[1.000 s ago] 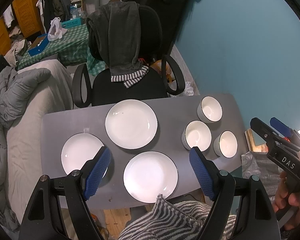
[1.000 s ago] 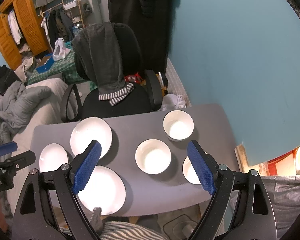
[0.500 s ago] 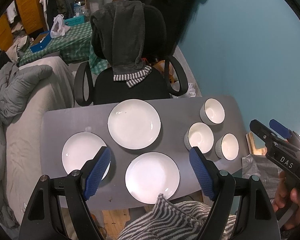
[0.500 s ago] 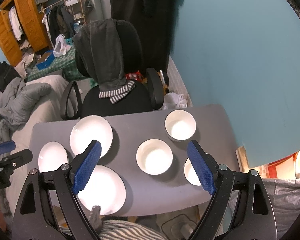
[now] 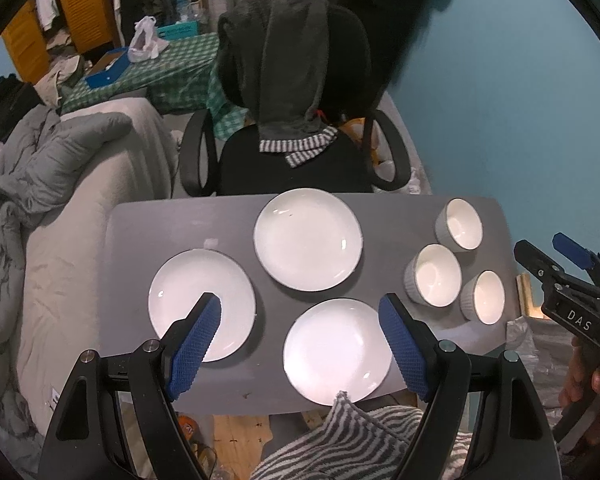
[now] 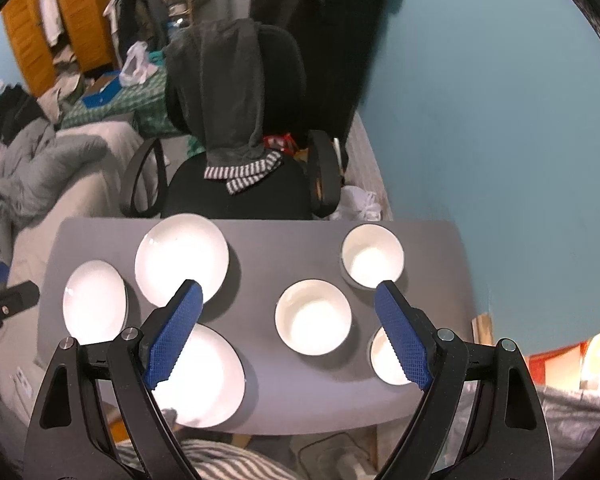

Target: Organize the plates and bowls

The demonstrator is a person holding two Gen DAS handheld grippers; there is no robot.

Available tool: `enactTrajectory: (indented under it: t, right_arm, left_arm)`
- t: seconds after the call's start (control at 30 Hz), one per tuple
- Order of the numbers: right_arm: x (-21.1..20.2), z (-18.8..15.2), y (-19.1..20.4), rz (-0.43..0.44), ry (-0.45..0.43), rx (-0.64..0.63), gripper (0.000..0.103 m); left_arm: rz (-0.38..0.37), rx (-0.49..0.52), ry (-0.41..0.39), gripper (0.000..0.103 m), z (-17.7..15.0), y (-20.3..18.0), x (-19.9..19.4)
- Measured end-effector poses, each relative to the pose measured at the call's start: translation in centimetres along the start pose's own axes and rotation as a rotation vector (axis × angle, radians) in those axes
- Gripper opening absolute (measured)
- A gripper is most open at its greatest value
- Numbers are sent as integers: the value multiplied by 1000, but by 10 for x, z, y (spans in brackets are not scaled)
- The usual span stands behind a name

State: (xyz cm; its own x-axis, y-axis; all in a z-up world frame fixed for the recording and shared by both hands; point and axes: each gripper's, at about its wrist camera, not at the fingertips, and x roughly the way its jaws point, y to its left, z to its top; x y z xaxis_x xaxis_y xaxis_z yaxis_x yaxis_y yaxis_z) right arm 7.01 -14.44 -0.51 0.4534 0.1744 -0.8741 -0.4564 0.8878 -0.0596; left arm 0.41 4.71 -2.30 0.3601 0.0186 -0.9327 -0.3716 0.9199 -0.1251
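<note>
Three white plates lie on a small grey table [image 5: 140, 232]: a far plate [image 5: 308, 239], a left plate [image 5: 198, 300] and a near plate [image 5: 337, 351]. Three white bowls stand at the table's right: a far bowl [image 5: 460, 224], a middle bowl [image 5: 434, 275] and a near bowl [image 5: 485, 297]. My left gripper [image 5: 300, 344] hovers open high above the near plate, holding nothing. My right gripper [image 6: 288, 334] hangs open above the middle bowl [image 6: 313, 317], also holding nothing. The far bowl [image 6: 373, 257] and near bowl [image 6: 388, 360] flank it.
A black office chair [image 5: 296, 160] draped with a grey garment stands behind the table. A bed with grey bedding [image 5: 60, 184] runs along the left. A teal wall [image 5: 500, 100] closes the right side. A striped cloth [image 5: 360, 440] lies below the table's near edge.
Both grippers have drifted slightly, so the table sits a little lower and further right in the left wrist view. Plates and bowls have not moved. Both grippers stay open.
</note>
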Motion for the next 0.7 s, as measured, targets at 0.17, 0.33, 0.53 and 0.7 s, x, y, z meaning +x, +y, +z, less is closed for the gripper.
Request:
enactTrajectory:
  t: [0.17, 0.33, 0.53, 0.7]
  right_arm:
    - [16, -1, 9, 83, 15, -12, 86]
    - [37, -2, 16, 129, 41, -8, 86]
    - [65, -14, 30, 143, 103, -86, 86]
    - [90, -29, 43, 164, 172, -148, 86]
  left_arm:
    - [45, 24, 32, 82, -8, 13, 11]
    - [76, 40, 46, 82, -18, 27, 23]
    - [66, 30, 93, 82, -32, 42, 46]
    - [64, 55, 126, 82, -46, 48, 68]
